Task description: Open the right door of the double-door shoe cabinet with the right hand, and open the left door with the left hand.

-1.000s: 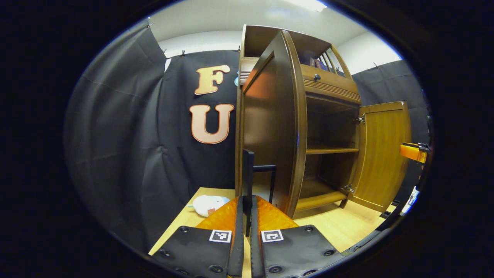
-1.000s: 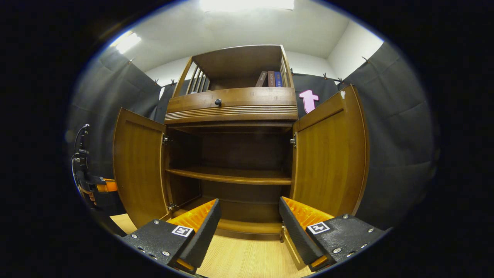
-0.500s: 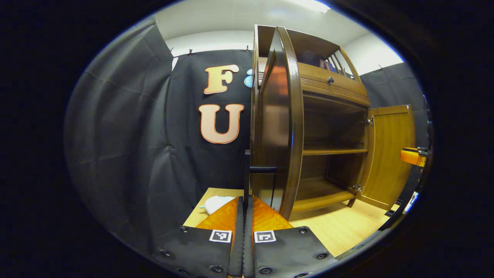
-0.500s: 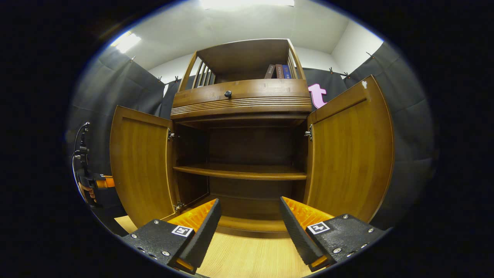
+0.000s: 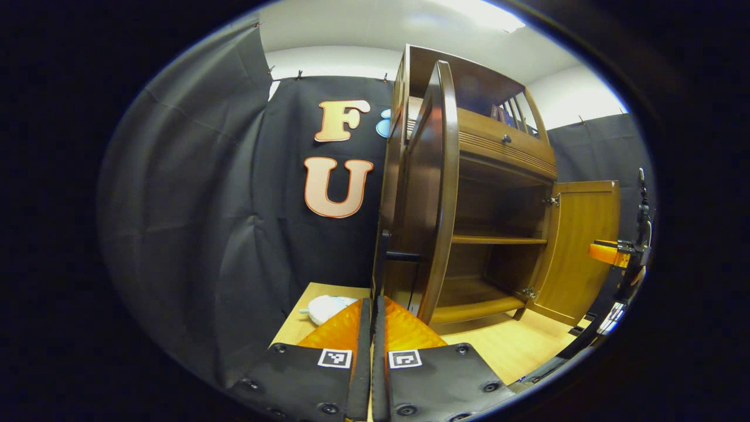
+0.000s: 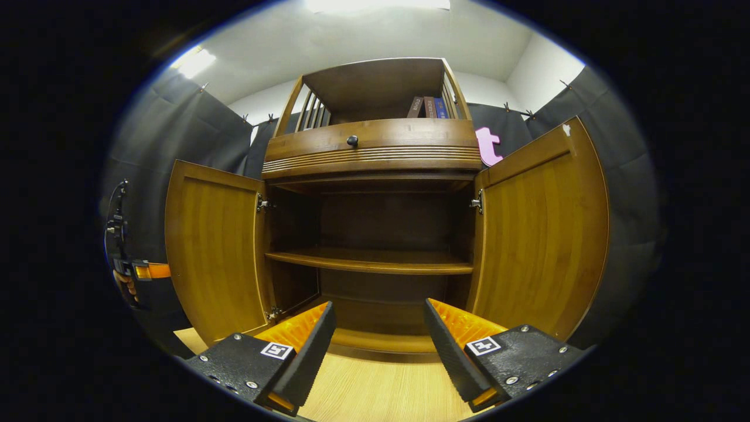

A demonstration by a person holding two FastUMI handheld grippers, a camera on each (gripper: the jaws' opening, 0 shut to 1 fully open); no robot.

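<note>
Both doors of the shoe cabinet [image 6: 369, 234] stand wide, so as far as these pictures tell, the opening looks done or all but done. In the right gripper view the left door [image 6: 211, 252] sits at nine o'clock and the right door [image 6: 542, 234] at three o'clock, each swung out from its hinges, the dark interior and its shelf [image 6: 369, 262] bare between them. The right gripper [image 6: 378, 340] hangs in front of the cabinet, fingers released and spread apart, holding nothing.

Over to the left gripper view: the left gripper [image 5: 372, 346] has its fingers clenched together, and the thin black handle [image 5: 387, 264] of the left door rises just ahead of the tips at twelve o'clock. Whether the fingers pinch its lower end, I cannot tell. What is left, by my judgement, is letting go and drawing back.

This view gives the door edge-on, plus a white object [image 5: 325, 308] on the bench [image 5: 510, 346] at ten o'clock. The right gripper view offers the books [image 6: 428, 107] on top and the drawer knob [image 6: 352, 140].
</note>
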